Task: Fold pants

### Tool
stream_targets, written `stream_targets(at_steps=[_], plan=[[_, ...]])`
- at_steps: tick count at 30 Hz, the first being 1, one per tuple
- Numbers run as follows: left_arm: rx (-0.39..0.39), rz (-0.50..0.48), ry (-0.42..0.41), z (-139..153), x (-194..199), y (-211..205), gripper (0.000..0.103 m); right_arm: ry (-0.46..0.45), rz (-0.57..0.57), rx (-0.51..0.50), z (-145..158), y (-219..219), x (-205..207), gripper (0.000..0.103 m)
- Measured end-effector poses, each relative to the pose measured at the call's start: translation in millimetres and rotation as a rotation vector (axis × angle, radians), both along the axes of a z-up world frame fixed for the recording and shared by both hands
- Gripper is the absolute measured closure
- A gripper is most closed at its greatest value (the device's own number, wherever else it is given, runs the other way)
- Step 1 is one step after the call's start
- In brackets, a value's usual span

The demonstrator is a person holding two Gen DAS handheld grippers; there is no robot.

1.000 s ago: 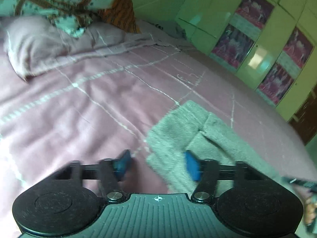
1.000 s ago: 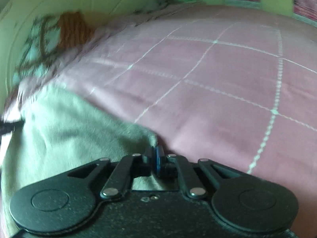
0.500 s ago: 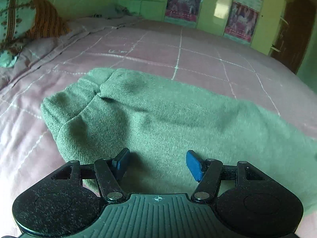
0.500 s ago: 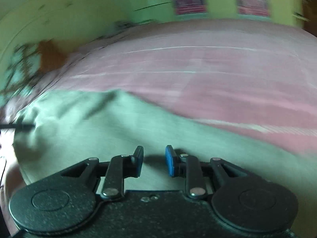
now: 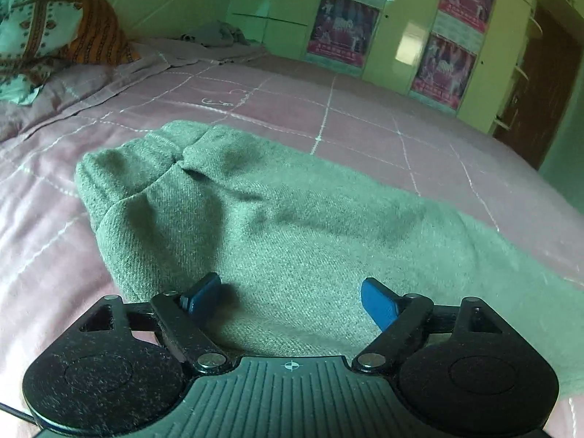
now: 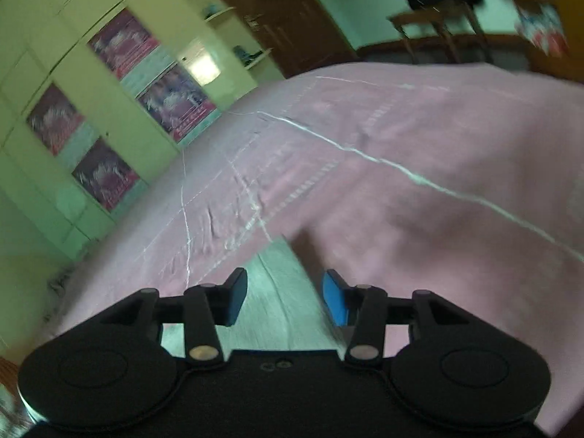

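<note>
Both grippers are spread apart and hold nothing. From the left wrist view, the left gripper (image 5: 290, 292) hangs low over the pants (image 5: 277, 219), its two blue pads (image 5: 377, 304) wide apart with green fabric showing between them; whether the pads touch the cloth cannot be told. The pants are a grey-green, twill-textured garment lying on the pink bedspread (image 5: 365, 127) — one bunched, rounded end with a crease sits toward the upper left of that view, and the rest runs off to the right edge in a broad flat band. White stitched lines cross the bedspread in a grid. At the far left a patterned pillow (image 5: 43, 36) in teal and orange leans by the wall, with a small heap of grey cloth (image 5: 215, 34) at the far end of the bed. Pale green wardrobe doors (image 5: 401, 18) with pink posters stand beyond the bed, and a dark wooden door (image 5: 540, 84) is to their right. The right wrist view is tilted and blurred: the right gripper (image 6: 286, 297) has its pads apart above a narrow strip of the pants (image 6: 277, 292) that ends just ahead of the fingers, with open bedspread (image 6: 419, 164) beyond. A chair (image 6: 434, 33) stands past the far side of the bed — its details are too smeared to read.
</note>
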State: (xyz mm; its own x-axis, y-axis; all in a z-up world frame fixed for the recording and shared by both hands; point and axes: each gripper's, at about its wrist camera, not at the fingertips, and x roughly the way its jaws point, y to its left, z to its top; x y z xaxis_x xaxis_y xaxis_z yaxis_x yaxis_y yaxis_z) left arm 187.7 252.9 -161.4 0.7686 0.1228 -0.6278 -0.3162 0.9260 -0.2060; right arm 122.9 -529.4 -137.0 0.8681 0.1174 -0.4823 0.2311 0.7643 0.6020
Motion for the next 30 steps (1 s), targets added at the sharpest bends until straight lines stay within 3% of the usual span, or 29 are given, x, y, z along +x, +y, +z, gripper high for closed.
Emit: stream_targets(at_steps=[3, 7, 9, 12, 13, 14, 16, 19, 21, 23, 25, 26, 27, 28, 30], plan=[[0.026, -0.025, 0.018, -0.7, 3.2, -6.3, 0.012, 0.04, 0.023, 0.068, -12.3, -7.9, -18.6, 0.057], [0.038, -0.039, 0.028, -0.2, 5.8, -9.4, 0.009, 0.106, 0.042, 0.166, -38.0, 2.3, -7.0, 0.056], [0.037, -0.039, 0.028, 0.2, 4.8, -9.9, 0.009, 0.086, 0.038, 0.163, -33.5, 3.4, 5.9, 0.042], [0.048, -0.039, 0.035, 0.9, 5.0, -12.4, 0.009, 0.16, 0.042, 0.1, -33.3, 10.0, 34.1, 0.042], [0.052, -0.04, 0.038, 1.2, 5.4, -13.0, 0.009, 0.163, 0.056, 0.068, -32.1, 13.5, 36.4, 0.051], [0.053, -0.041, 0.039, 1.2, 5.0, -12.8, 0.009, 0.156, 0.065, 0.015, -28.4, 20.4, 41.5, 0.088], [0.056, -0.043, 0.042, 1.8, 4.7, -12.8, 0.009, 0.14, 0.089, -0.087, -15.0, 34.3, 50.1, 0.088], [0.066, -0.051, 0.05, 1.7, 5.7, -13.5, 0.009, -0.054, 0.095, -0.131, 27.1, 38.2, 35.3, 0.089], [0.073, -0.057, 0.056, 1.2, 7.3, -14.7, 0.009, -0.103, 0.087, -0.164, 40.0, 37.9, 27.8, 0.089], [0.084, -0.066, 0.063, 1.0, 8.6, -15.8, 0.009, -0.036, 0.075, -0.189, 22.3, 33.5, 31.4, 0.088], [0.089, -0.069, 0.066, 1.5, 8.2, -15.9, 0.009, 0.194, 0.066, -0.122, -30.4, 21.2, 51.3, 0.088], [0.089, -0.069, 0.066, 1.5, 7.9, -15.5, 0.009, 0.182, 0.028, 0.021, -39.0, 6.1, 49.8, 0.086], [0.087, -0.069, 0.065, 1.7, 7.9, -15.2, 0.008, 0.161, 0.01, 0.076, -36.7, 0.8, 47.8, 0.083], [0.088, -0.069, 0.064, 2.2, 8.0, -15.3, 0.008, 0.158, 0.006, 0.071, -34.6, 3.0, 48.3, 0.081], [0.111, -0.038, 0.043, 9.5, 3.3, -18.1, 0.008, 0.156, -0.001, -0.032, -28.3, 14.1, 40.6, 0.074]])
